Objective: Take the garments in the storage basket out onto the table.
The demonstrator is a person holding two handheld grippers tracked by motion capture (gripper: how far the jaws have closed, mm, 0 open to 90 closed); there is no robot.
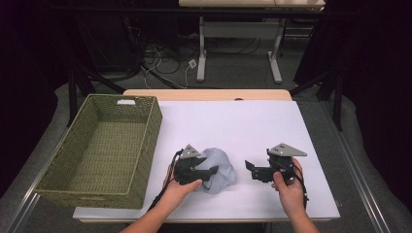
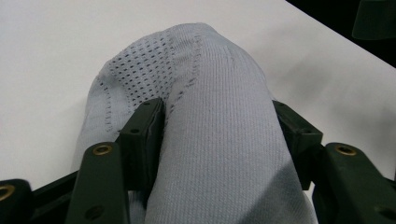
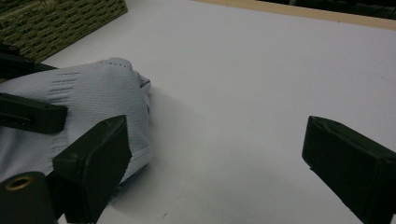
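Pale grey knitted cloth (image 1: pixel 217 170) lies bunched in a soft mound on the white table (image 1: pixel 243 126), just right of the woven basket (image 1: pixel 99 150) and near the table's front edge. Part of its knit is pierced with small holes, as the left gripper view shows (image 2: pixel 140 74). The left gripper (image 1: pixel 210 171) sits against the cloth's left side, a fold of fabric running between its jaws, which press it from both sides. The right gripper (image 1: pixel 248 166) rests to the right of the cloth, apart from it, its jaws spread wide with only bare table between them. Each gripper is held by a hand (image 1: pixel 180 188) reaching in from the front edge.
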